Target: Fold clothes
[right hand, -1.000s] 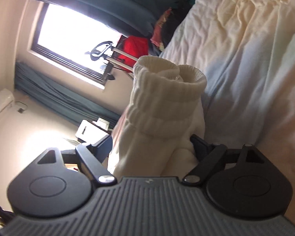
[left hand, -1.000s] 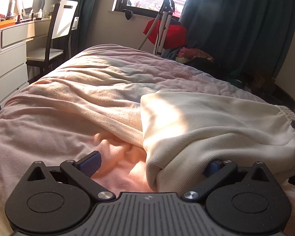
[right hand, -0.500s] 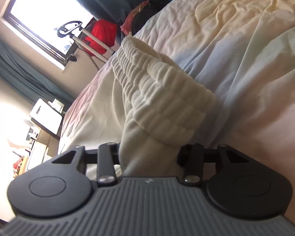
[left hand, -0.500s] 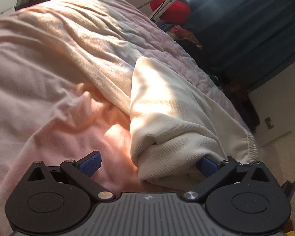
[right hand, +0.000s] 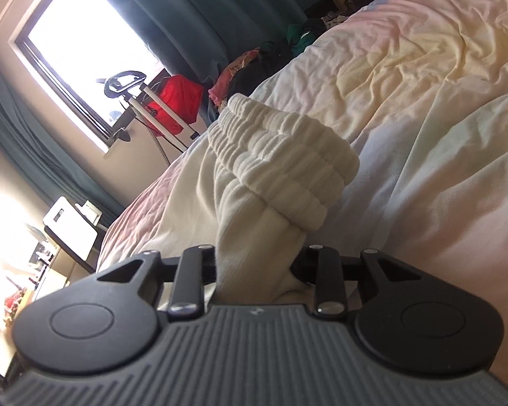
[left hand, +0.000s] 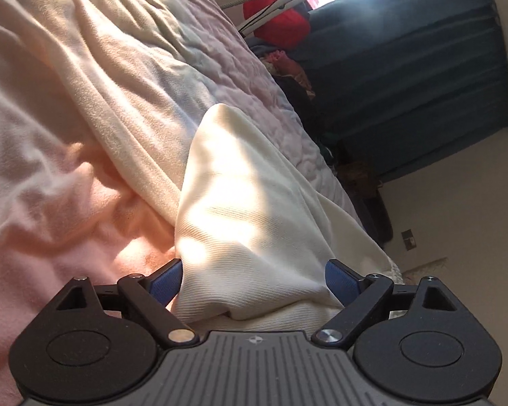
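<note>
A cream knitted garment (left hand: 240, 209) lies on the bed. In the left wrist view a folded corner of it sits between the blue pads (left hand: 164, 279) of my left gripper (left hand: 254, 280), which are closing on it from both sides. In the right wrist view my right gripper (right hand: 257, 267) is shut on the garment's ribbed elastic band (right hand: 281, 155), which bunches up in front of the jaws. The right fingertips are hidden in the cloth.
The bed is covered by a rumpled pink and pale blanket (left hand: 67, 135). Behind it are a window (right hand: 81, 37), dark teal curtains (left hand: 406, 77), a red bag on a stand (right hand: 176, 101) and a pile of clothes (right hand: 254, 67). A desk and chair (right hand: 67, 226) stand at the left.
My left gripper tilted, moved onto the garment corner and narrowed around it. My right gripper closed on the ribbed band and lowered it toward the bed.
</note>
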Available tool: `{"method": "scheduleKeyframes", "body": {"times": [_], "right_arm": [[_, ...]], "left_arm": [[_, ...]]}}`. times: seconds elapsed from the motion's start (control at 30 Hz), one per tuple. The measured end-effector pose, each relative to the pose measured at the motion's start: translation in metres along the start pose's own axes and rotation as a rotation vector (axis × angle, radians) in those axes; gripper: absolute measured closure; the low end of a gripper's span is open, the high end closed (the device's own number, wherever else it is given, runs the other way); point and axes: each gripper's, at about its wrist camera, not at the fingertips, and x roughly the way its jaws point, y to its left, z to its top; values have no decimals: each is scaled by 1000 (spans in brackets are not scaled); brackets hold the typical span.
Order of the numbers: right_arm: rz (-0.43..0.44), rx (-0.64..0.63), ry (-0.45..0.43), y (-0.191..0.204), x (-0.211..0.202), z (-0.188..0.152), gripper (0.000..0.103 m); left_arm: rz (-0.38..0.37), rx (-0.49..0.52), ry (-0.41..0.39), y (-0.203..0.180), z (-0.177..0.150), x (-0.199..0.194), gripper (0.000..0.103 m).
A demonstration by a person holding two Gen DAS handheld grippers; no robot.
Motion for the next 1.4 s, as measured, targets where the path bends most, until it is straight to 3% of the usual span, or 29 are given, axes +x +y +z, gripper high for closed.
{"method": "scheduleKeyframes", "body": {"times": [0.1,0.2,0.33,0.47,0.57,0.63,0.77,0.97,1.1,1.23,1.4], "right_arm": [[7,-82,-22,14,-8,-4,70],[15,-210,-69,35,-19,-11,70],[20,-484,-167,75,-39,-34,70],[39,-649,-225,99,-53,-61,70],[65,-592,-200,95,-54,-56,70],[72,-461,-154,82,-51,-40,71],[62,-255,-81,61,-52,-9,74],[89,-144,-78,44,-81,43,74],[62,-105,-95,21,-77,102,74],[-11,-95,-123,-11,-52,177,74],[-155,-49,-104,-55,8,279,74]], "left_arm": [[71,71,-8,-4,-6,2,38],[71,41,-47,0,-5,-8,54],[57,0,-95,4,-3,-23,60],[44,-14,-130,4,-1,-37,65],[35,-24,-156,4,1,-48,66],[20,-10,-170,-1,2,-53,67],[-52,118,-183,-33,2,-58,70],[-115,203,-159,-96,4,-47,72],[-144,211,-112,-150,17,4,72],[-149,230,-48,-216,39,99,72],[-115,324,21,-294,62,228,73]]}}
